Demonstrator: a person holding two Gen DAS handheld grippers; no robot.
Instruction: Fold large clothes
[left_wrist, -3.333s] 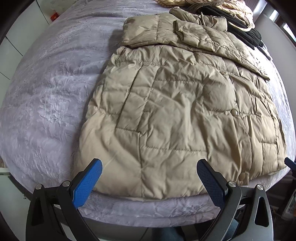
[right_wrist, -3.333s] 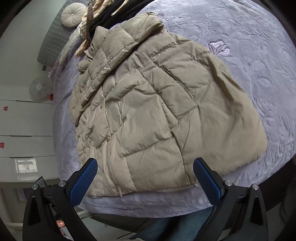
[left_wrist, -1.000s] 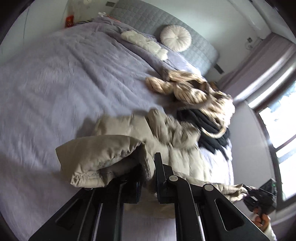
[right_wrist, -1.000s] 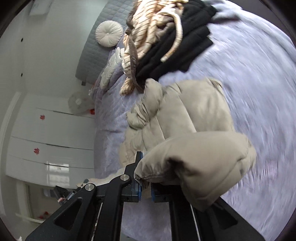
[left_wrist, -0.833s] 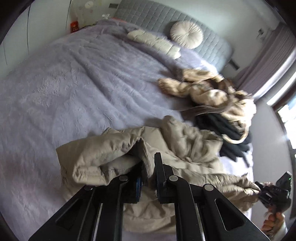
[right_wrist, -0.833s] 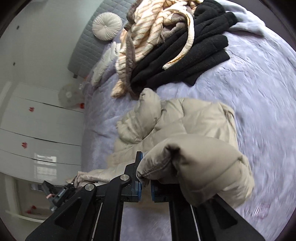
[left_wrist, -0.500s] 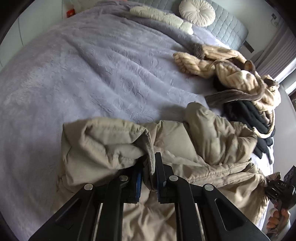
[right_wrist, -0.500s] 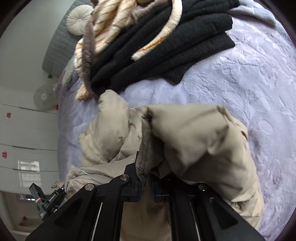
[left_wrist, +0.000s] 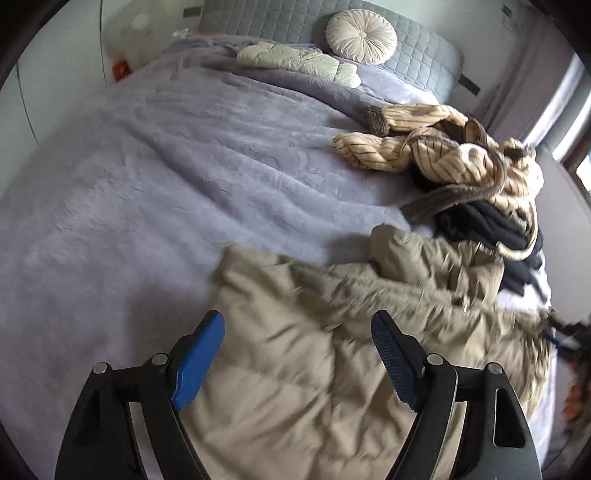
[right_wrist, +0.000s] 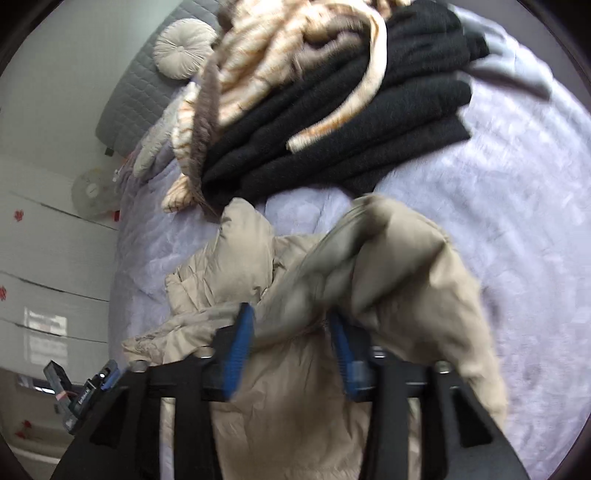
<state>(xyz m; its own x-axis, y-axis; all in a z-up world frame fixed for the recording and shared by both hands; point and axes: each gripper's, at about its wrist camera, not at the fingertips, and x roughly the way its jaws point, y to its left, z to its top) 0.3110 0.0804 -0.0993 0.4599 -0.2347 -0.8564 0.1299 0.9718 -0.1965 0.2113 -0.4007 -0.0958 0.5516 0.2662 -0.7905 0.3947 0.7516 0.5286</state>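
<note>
Beige quilted puffer jacket (left_wrist: 332, 354) lies folded over itself on the lilac bed (left_wrist: 147, 206). Left gripper (left_wrist: 297, 332) has just opened its jaws wide, nothing pinched; right gripper (right_wrist: 291, 332) just opening too, fabric loose between.

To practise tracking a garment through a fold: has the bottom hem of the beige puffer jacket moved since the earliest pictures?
Yes. The beige puffer jacket has had its hem carried up the bed, off the near edge and toward the black clothes, doubling it over.

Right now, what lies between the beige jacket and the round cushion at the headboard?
In the left wrist view, mostly bare purple bedspread lies between the beige jacket and the round cushion, with a pale pillow near the cushion.
</note>
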